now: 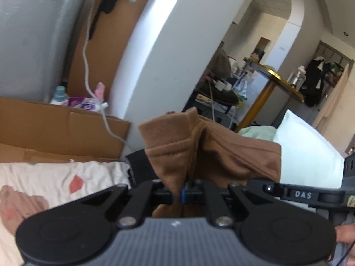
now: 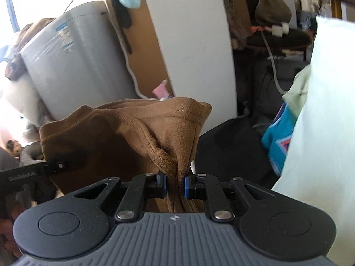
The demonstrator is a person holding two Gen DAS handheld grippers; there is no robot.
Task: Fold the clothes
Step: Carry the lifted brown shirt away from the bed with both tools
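My left gripper (image 1: 180, 194) is clamped nearly closed on a bunched fold of the brown fleece garment (image 1: 177, 146), the cloth pinched between the blue pads and rising above them in a hemmed flap. My right gripper (image 2: 175, 186) has its jaws a little apart, the gap filled by a thicker gather of the same garment (image 2: 137, 128), which it holds tight. The fabric spans between my two grippers, lifted off the surface below. From the left wrist I see the right gripper's black body (image 1: 310, 194) just beside mine. Beyond the cloth on the left lies a white sheet with pink prints (image 1: 66, 177) and a flattened brown cardboard box (image 1: 55, 128). To the right stands a pale mint pillow (image 2: 328, 110); behind rise a white pillar (image 1: 159, 55) and a grey cylindrical tank (image 2: 73, 66).
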